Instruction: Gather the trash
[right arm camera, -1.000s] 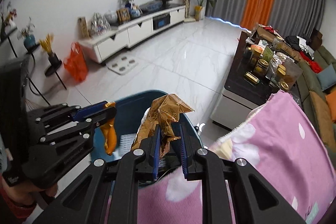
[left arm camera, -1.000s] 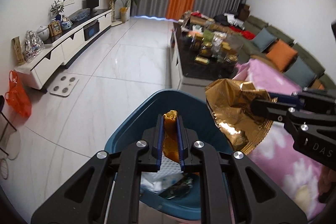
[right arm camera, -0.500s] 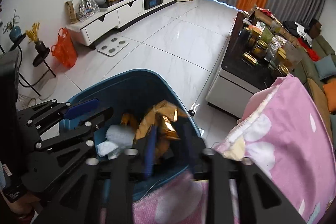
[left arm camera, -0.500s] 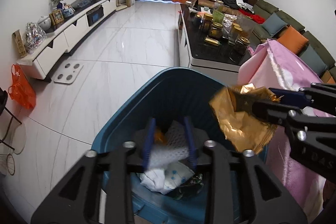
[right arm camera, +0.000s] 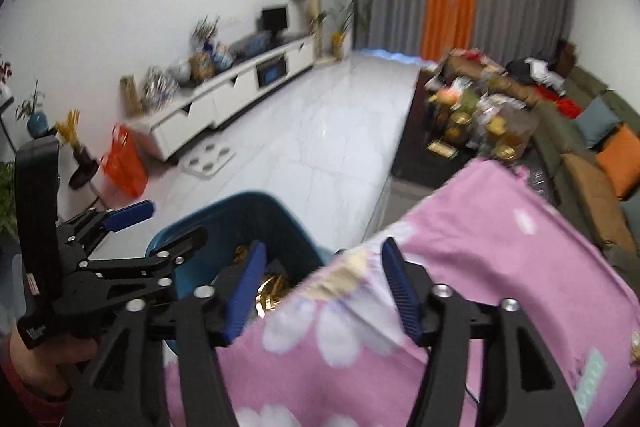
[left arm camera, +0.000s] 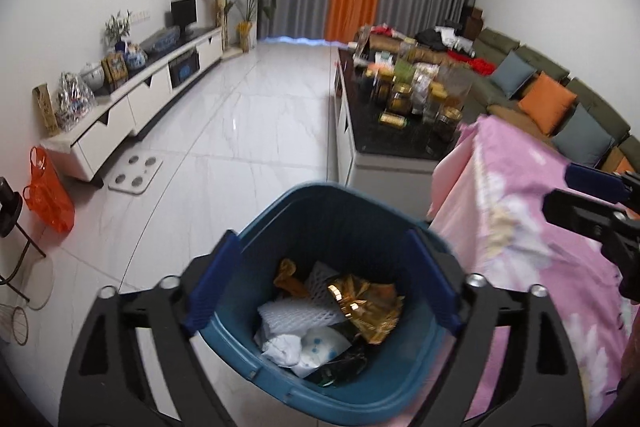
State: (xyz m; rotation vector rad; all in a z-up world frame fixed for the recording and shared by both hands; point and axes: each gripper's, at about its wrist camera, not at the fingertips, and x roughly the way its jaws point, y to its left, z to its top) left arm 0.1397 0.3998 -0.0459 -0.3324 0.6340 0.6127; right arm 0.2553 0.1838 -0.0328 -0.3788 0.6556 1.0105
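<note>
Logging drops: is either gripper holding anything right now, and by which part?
Nothing is held. The left gripper and right gripper have just opened, both empty; the crumpled gold foil wrapper lies in the blue plastic bin.

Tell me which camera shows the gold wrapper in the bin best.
The left wrist view: it looks down into the blue bin, where the gold wrapper lies unobstructed on the other trash. The right wrist view shows only slivers of it, beside that gripper's finger and the pink cloth.

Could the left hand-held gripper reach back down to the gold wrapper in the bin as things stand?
Probably yes: the left hand-held gripper hangs open above the blue bin, and the gold wrapper lies uncovered on top.
</note>
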